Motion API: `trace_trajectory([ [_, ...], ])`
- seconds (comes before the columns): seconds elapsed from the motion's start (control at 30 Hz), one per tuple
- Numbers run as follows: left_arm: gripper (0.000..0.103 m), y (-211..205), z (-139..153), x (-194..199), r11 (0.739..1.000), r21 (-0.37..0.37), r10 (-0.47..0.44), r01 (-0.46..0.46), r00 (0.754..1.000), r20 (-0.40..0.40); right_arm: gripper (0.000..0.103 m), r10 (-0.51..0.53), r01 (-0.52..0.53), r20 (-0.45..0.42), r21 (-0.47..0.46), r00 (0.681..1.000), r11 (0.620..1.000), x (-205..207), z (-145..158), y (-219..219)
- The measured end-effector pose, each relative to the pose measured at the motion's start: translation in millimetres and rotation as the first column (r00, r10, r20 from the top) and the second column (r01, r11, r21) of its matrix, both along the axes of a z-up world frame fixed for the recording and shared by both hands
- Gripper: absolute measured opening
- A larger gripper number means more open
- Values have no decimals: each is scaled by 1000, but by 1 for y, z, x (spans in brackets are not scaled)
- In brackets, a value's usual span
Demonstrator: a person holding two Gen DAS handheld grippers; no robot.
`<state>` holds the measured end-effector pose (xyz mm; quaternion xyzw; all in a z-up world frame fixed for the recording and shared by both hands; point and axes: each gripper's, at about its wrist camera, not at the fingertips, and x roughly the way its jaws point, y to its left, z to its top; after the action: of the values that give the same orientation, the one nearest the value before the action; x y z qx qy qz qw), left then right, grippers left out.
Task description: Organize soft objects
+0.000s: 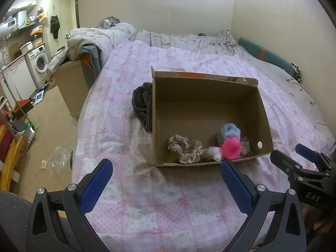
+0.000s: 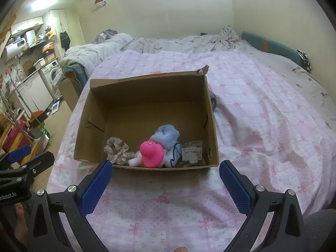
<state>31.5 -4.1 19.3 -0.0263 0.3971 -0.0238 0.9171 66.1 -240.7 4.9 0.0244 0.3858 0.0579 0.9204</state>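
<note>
An open cardboard box (image 1: pixel 262 113) (image 2: pixel 212 113) stands on the pink patterned bedspread. Near its front wall lie a beige lace scrunchie (image 1: pixel 185 148) (image 2: pixel 116 150), a pink rubber duck (image 1: pixel 231 149) (image 2: pixel 152 154), a light blue fluffy thing (image 1: pixel 230 132) (image 2: pixel 167 136), a white soft piece (image 1: pixel 215 153) (image 2: pixel 135 160) and a clear packet (image 2: pixel 192 152). A dark grey garment (image 1: pixel 141 105) lies against the box's left outside wall. My left gripper (image 1: pixel 166 180) is open in front of the box, holding nothing. My right gripper (image 2: pixel 166 180) is also open and empty, just short of the box's front edge.
The bed's left edge drops to a tiled floor (image 1: pixel 48 126) with a plastic bag (image 1: pixel 57 159). Crumpled bedding (image 1: pixel 189 40) lies at the far end by the wall. A cardboard-coloured cabinet (image 1: pixel 69 84) stands beside the bed. A washing machine (image 1: pixel 40 63) is farther left.
</note>
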Motion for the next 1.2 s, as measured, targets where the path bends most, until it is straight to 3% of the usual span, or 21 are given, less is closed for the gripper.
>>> trace_trajectory([
  [1.2,102,0,-2,0,1000,-10,6,-6,1000,-19,103,-13,13,15,-3,1000,1000,1,4,-3],
])
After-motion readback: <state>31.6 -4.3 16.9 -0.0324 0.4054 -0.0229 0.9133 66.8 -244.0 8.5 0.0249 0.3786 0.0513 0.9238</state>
